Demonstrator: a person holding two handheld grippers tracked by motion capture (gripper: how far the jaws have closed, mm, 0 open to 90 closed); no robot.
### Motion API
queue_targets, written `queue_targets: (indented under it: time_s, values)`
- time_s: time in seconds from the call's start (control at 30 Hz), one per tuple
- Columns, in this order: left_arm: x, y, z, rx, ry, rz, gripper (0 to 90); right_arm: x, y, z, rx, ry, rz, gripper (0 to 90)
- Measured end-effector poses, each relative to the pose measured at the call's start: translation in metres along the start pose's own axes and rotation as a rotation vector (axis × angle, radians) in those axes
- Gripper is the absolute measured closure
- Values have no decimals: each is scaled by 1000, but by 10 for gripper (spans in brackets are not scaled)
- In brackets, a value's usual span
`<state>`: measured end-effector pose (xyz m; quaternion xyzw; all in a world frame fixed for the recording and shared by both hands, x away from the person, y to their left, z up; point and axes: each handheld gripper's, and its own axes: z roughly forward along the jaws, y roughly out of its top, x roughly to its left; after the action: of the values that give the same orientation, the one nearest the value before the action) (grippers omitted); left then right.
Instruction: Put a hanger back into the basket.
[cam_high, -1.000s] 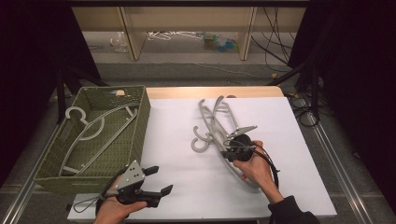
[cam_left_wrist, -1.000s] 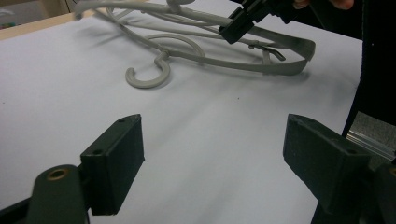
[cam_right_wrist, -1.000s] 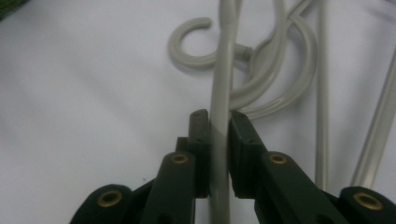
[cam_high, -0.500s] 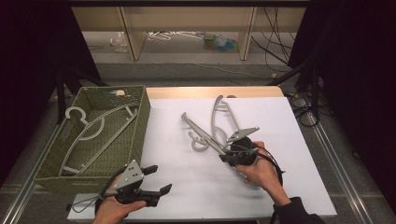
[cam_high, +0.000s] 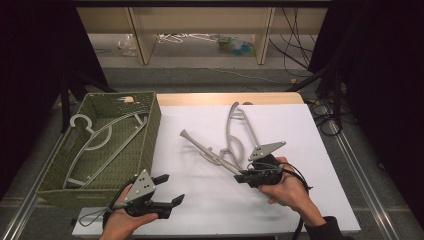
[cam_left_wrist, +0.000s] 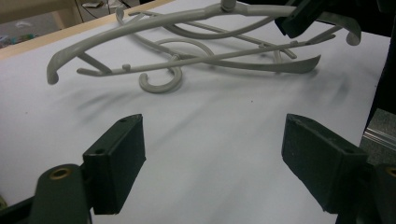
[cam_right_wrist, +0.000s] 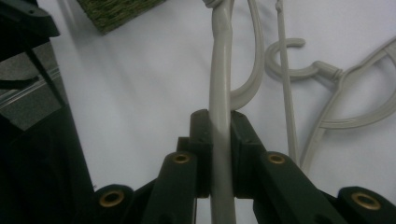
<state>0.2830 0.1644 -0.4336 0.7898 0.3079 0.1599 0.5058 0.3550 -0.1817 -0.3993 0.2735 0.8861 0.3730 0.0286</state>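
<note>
My right gripper (cam_high: 245, 176) is shut on one arm of a grey plastic hanger (cam_high: 207, 150), which is lifted off the white sheet and points up-left. The right gripper view has that arm (cam_right_wrist: 220, 70) pinched between the pads of this gripper (cam_right_wrist: 219, 122). A second grey hanger (cam_high: 232, 125) lies on the sheet behind it, also seen here (cam_right_wrist: 355, 93). My left gripper (cam_high: 171, 189) is open near the front edge with nothing in it. In its own view the left gripper (cam_left_wrist: 215, 158) faces the raised hanger (cam_left_wrist: 140, 25) and the lying hanger (cam_left_wrist: 261, 63).
A green woven basket (cam_high: 152, 125) stands at the left of the table with one grey hanger (cam_high: 95, 135) inside. Its corner (cam_right_wrist: 116, 11) appears in the right gripper view. The white sheet (cam_high: 300, 135) covers the table; shelves stand behind.
My right gripper has risen a little with the hanger, and the hanger's far end has swung left, away from the second hanger. The left gripper has not moved.
</note>
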Motion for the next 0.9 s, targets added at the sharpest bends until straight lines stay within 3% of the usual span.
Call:
queue_targets:
  time_s: [0.03, 0.3, 0.43, 0.47, 0.5, 0.53, 0.57, 0.6, 0.77, 0.83, 0.9]
  values:
    - [0, 1, 1, -5, 0, 3, 215, 2, -1, 1, -18, -4, 1, 822]
    - [5, 8, 12, 1, 3, 38, 230, 15, -7, 0, 20, 92, -54, 822]
    - [4, 14, 22, 24, -13, 90, 226, 19, -13, 3, 32, 125, -63, 822]
    - [2, 19, 25, 30, -26, 124, 228, 21, -15, 3, 48, 138, -68, 822]
    - [2, 19, 25, 30, -26, 124, 237, 21, -15, 3, 48, 138, -68, 822]
    - [-1, 23, 29, 38, -50, 158, 237, 24, -18, 1, 51, 155, -85, 822]
    - [-1, 23, 29, 38, -50, 158, 234, 24, -18, 1, 51, 155, -85, 822]
    - [-4, 25, 34, 55, -56, 211, 230, 26, -19, 0, 58, 168, -88, 822]
    - [-9, 28, 42, 90, -103, 263, 223, 29, -22, -3, 68, 192, -115, 822]
    - [-10, 30, 46, 134, -114, 305, 228, 31, -24, -4, 75, 216, -123, 822]
    - [-12, 31, 50, 151, -135, 309, 232, 31, -24, -4, 72, 220, -123, 822]
